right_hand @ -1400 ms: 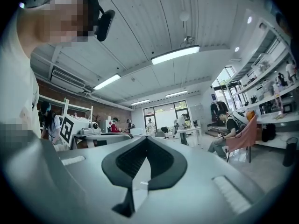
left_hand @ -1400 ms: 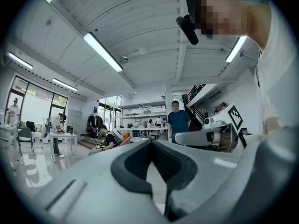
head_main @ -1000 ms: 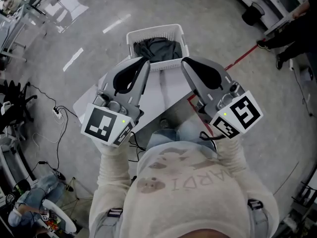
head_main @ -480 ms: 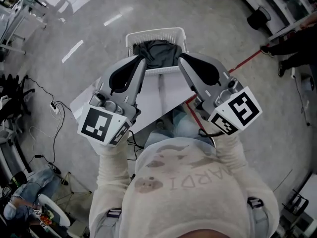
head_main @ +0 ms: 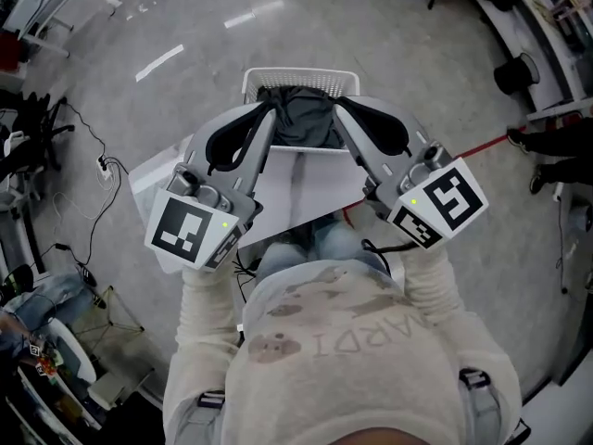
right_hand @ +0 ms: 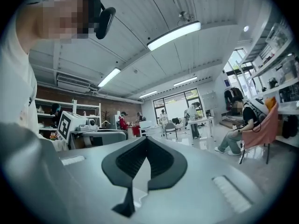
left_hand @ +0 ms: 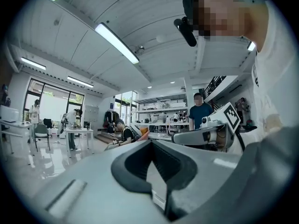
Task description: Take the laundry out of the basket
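Nearest, under the head camera, a cream knitted sweater [head_main: 343,341] with two sleeves, each ending in a grey tool bearing a black-and-white marker cube [head_main: 196,230]. At left, the grey plastic left gripper [head_main: 267,112], black-padded jaws closed tip to tip with nothing between, plain in the left gripper view [left_hand: 150,142]. At right, the matching grey right gripper [head_main: 341,110], likewise closed and empty [right_hand: 146,139]. Both level and angled inward, tips well apart, open gap between. Beneath them a flat white tabletop [head_main: 310,179], bare in the middle, one corner jutting out past the left cube. Just beyond its far edge, a white slatted plastic basket [head_main: 301,73], rectangular and open-topped, with crumpled dark grey laundry [head_main: 303,119] inside. Gripper tips over the basket's near corners, one at each side of the cloth; contact with cloth or rim not decidable from above. Around the basket, open polished grey concrete floor [head_main: 417,44] on the far side and both flanks; to the right a red line [head_main: 482,146], to the left black cables [head_main: 88,170] and a white power strip [head_main: 104,165]. Basket and laundry only in the head view. Only in the gripper views: a long room with ceiling strip lights [left_hand: 117,43], desks, shelving, seated and standing people, tall windows [right_hand: 180,107] far off, plus the opposite gripper's cube alongside.
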Demonstrator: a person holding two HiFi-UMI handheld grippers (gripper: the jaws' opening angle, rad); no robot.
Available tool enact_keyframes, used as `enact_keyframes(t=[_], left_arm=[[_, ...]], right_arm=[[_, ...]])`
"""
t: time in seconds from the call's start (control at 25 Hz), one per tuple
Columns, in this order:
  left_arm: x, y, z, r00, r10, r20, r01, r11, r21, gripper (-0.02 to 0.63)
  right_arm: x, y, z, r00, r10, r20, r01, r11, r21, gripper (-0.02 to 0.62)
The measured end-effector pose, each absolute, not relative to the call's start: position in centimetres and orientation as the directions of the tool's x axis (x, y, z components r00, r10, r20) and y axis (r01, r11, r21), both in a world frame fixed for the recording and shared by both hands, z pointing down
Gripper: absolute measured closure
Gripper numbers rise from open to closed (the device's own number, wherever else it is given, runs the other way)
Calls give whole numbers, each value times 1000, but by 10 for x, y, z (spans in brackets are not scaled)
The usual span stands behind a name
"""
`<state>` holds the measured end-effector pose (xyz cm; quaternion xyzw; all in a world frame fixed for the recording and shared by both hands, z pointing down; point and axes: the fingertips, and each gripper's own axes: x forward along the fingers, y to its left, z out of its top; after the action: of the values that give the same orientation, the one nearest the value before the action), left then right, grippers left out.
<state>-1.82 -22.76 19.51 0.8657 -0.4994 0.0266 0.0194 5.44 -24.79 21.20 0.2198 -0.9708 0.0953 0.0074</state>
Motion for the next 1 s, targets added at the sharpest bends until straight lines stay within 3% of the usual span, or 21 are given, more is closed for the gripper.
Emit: enact_keyframes(t=[0.48, 1.0], left_arm=[[-27, -254, 212, 456, -885, 95, -890, -454, 44, 606], [-80, -291, 276, 514, -844, 152, -858, -503, 107, 606]], right_arm=[[34, -296, 265, -918, -364, 156, -392, 891, -231, 568], [-21, -340, 399, -845, -327, 423, -463, 843, -274, 566]])
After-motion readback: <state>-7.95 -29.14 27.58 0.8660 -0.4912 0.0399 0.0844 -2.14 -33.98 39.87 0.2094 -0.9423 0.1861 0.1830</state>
